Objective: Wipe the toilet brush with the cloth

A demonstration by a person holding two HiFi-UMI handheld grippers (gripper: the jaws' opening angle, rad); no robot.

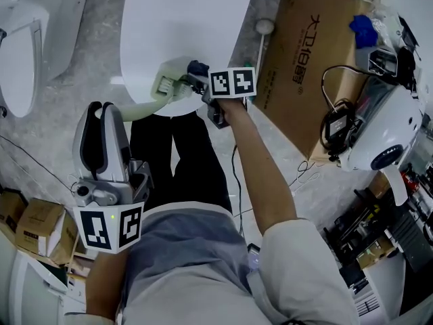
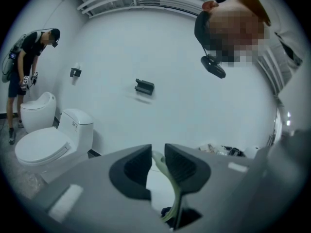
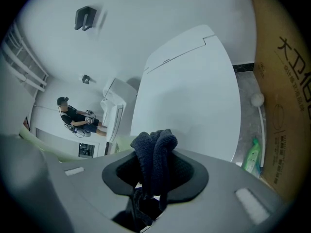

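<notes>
Grey speckled floor (image 1: 88,66) is seen below both grippers, and a white wall (image 2: 146,42) is faced by the left one. A closed white toilet lid (image 1: 183,32) is spread out just beyond the right gripper (image 1: 199,87), with a brown cardboard box (image 1: 318,53) stood to that gripper's right. A second toilet (image 1: 20,53) is placed well off to the left of the left gripper (image 1: 101,108).

The left gripper's jaws are drawn almost together, and the thin pale green handle of the toilet brush (image 2: 171,181) is pinched between them. From there the handle is curved forward, and the brush's pale head (image 1: 168,83) is held at the near edge of the lid, just beside the right gripper. The right gripper's jaws are closed on a bunched dark blue cloth (image 3: 153,152), which is pushed up between them and held against the brush head.

The right arm (image 1: 260,181) is stretched forward from the shoulder, forearm bare below a light sleeve. The left gripper is kept close to the body, its marker cube turned toward the person.
</notes>
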